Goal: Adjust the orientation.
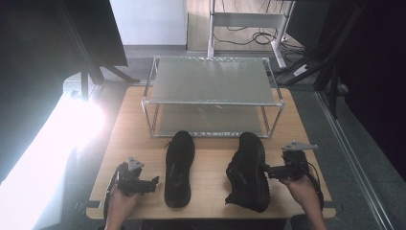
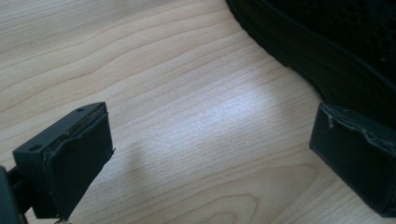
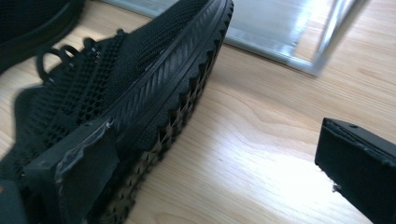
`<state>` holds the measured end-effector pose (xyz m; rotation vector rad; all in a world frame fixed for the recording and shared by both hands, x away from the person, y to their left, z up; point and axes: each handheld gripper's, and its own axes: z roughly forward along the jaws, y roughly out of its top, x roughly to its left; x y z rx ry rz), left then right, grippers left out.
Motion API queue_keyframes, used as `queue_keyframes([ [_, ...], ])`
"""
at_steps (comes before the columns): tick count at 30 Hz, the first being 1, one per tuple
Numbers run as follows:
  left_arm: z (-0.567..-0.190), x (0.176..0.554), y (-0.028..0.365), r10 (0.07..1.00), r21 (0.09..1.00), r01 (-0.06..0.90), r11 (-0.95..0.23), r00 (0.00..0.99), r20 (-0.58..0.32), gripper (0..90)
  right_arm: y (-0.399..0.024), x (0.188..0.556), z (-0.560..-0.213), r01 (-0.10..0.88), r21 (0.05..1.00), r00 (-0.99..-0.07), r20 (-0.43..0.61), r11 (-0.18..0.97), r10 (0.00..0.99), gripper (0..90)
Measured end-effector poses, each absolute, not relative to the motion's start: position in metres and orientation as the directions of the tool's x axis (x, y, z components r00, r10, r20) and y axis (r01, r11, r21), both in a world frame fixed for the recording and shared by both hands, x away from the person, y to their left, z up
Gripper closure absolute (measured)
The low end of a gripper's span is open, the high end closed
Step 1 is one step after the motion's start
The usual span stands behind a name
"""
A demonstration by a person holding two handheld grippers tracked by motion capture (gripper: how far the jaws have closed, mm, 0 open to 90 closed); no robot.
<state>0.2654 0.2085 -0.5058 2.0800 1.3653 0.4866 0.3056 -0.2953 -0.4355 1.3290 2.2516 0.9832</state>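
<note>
Sitting at the lower left of the high view, the left gripper (image 1: 152,184) rests on the wood table (image 1: 210,191) in a hand (image 1: 119,203). Its jaws are wide apart and hold nothing. Just right of it lies the left shoe (image 1: 178,167), flat on the table. In the middle, higher up, stands a metal rack (image 1: 210,96) with two shelves. Lower right, the right shoe (image 1: 249,170) looks tipped on its side. The right gripper (image 1: 264,168) is wide open, one jaw against that shoe, maybe touching.
</note>
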Motion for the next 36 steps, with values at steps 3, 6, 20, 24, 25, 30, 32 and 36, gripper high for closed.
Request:
queue_keyframes([
  [3, -0.506, 0.265, 0.208, 0.913, 0.653, 0.696, -0.298, 0.409, -0.019, 0.0, -0.304, 0.306, -0.437, 0.638, 0.706, -0.485, 0.058, 0.308, 0.873, 0.0],
  [6, -0.506, 0.265, 0.209, 0.913, 0.654, 0.697, -0.293, 0.407, -0.024, 0.0, -0.31, 0.306, -0.438, 0.648, 0.697, -0.474, 0.054, 0.307, 0.879, 0.0],
  [20, -0.506, 0.266, 0.209, 0.911, 0.65, 0.701, -0.294, 0.41, -0.031, 0.0, -0.339, 0.309, -0.452, 0.709, 0.643, -0.415, 0.05, 0.288, 0.908, 1.5],
  [24, -0.507, 0.266, 0.208, 0.91, 0.648, 0.703, -0.293, 0.412, -0.035, 0.0, -0.35, 0.312, -0.465, 0.745, 0.605, -0.378, 0.034, 0.282, 0.925, 8.3],
  [25, -0.507, 0.266, 0.208, 0.911, 0.648, 0.703, -0.293, 0.411, -0.035, 0.0, -0.351, 0.313, -0.469, 0.751, 0.597, -0.373, 0.031, 0.282, 0.928, 11.0],
  [30, -0.507, 0.266, 0.209, 0.911, 0.645, 0.706, -0.292, 0.41, -0.036, 0.0, -0.362, 0.315, -0.486, 0.783, 0.567, -0.354, 0.067, 0.256, 0.933, 10.8],
  [32, -0.507, 0.266, 0.21, 0.912, 0.645, 0.708, -0.288, 0.408, -0.04, 0.0, -0.365, 0.313, -0.487, 0.771, 0.586, -0.359, 0.078, 0.249, 0.93, 10.6],
  [36, -0.507, 0.266, 0.21, 0.912, 0.642, 0.711, -0.288, 0.409, -0.044, 0.0, -0.367, 0.311, -0.485, 0.758, 0.605, -0.36, 0.079, 0.243, 0.93, 10.5],
])
